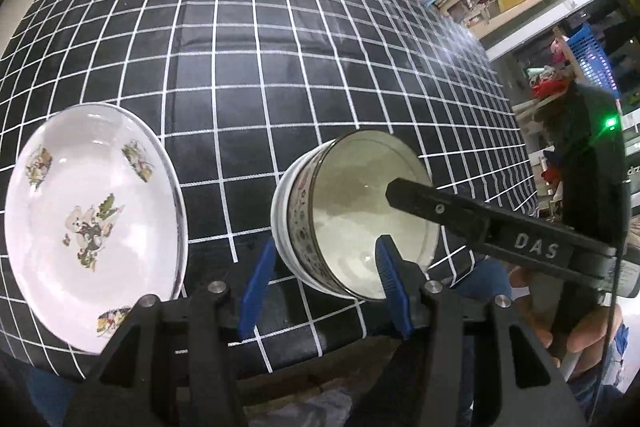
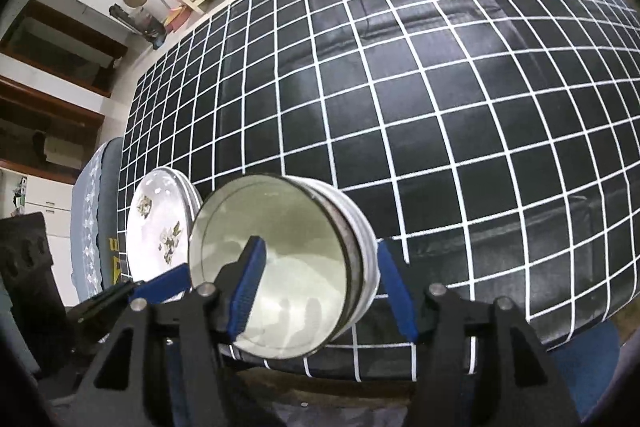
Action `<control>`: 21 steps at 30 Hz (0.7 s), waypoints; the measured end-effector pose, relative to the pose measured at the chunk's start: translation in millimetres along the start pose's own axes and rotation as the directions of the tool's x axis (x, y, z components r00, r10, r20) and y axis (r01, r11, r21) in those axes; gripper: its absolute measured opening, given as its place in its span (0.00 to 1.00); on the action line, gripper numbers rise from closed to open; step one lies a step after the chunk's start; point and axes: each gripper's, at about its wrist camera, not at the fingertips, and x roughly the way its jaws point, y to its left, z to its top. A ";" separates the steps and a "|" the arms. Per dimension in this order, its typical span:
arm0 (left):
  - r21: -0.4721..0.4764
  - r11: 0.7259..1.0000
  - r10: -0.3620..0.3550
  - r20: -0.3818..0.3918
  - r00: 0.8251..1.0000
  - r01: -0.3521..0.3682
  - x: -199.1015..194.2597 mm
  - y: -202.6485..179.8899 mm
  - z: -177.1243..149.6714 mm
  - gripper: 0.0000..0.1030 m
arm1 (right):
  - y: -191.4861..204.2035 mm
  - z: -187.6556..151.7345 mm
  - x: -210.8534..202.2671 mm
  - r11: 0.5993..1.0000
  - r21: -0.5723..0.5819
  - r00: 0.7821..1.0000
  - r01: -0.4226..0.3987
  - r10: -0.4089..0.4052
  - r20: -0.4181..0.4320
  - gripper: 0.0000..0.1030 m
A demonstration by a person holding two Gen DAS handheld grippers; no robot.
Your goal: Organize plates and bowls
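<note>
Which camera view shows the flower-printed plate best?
The left wrist view: the flower-printed plate shows nearly whole, prints clear. The right wrist view shows it small, partly hidden behind the stacked bowls.

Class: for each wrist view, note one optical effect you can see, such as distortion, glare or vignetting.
Left wrist view: the tablecloth grid bows outward, glare whitens the plate. Right wrist view: dark corner vignetting, sheen on the cloth, and the bowl looks slightly soft.

Two round white ceramic plates with floral prints lie stacked near the table's front edge; beside them, two nested round white bowls.
</note>
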 end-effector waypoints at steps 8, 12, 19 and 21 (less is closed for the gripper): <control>0.001 1.000 0.018 -0.040 0.999 -0.018 29.5 -0.4 6.0 0.49 | -2.9 4.7 15.7 1.000 -0.004 1.000 0.001 -0.001 -0.016 0.62; 0.033 0.998 0.057 -0.034 0.998 -0.055 35.6 -1.6 7.7 0.49 | -5.9 5.0 26.7 1.000 -0.016 0.999 0.006 -0.007 -0.051 0.62; 0.015 0.999 0.046 -0.095 0.994 -0.045 57.6 14.2 2.4 0.51 | -20.9 0.8 41.3 0.999 0.032 0.996 -0.035 0.038 -0.086 0.62; 0.008 1.000 0.021 -0.099 0.995 -0.020 60.9 15.6 1.4 0.51 | -19.7 1.2 40.7 0.999 0.021 0.995 -0.042 0.044 -0.084 0.62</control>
